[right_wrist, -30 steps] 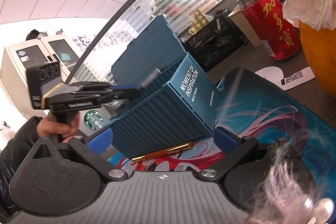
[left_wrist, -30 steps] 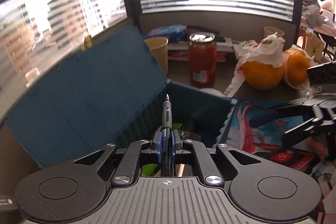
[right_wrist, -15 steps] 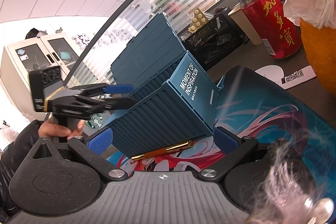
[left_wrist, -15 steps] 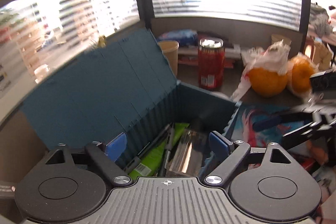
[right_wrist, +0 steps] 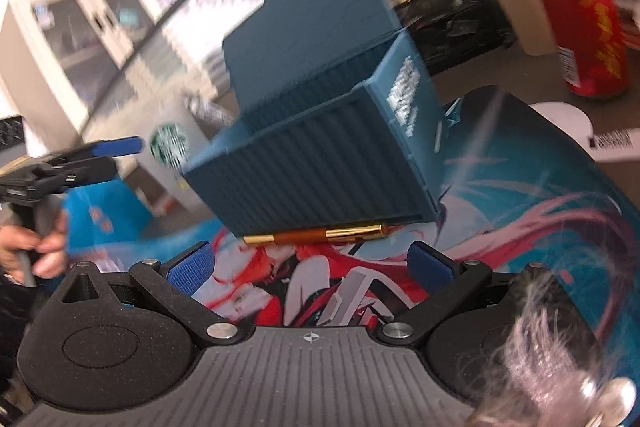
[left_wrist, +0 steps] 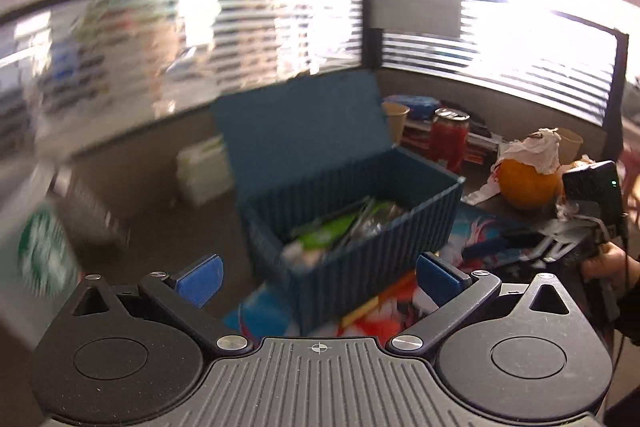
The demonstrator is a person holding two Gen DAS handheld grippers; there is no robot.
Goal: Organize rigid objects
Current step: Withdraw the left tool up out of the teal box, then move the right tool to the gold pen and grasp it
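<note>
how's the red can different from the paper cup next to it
The red can is bright red with yellow characters; the paper cup is plain tan. The can stands taller than the cup. The can's top carries a lid with an opened tab; the cup's mouth is open. Both stand upright on the desk behind the blue box.

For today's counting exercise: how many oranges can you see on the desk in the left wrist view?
2. One orange, topped with white wrapping, sits right of the red can; a second orange peeks out behind the right gripper. Others may be hidden.
</note>
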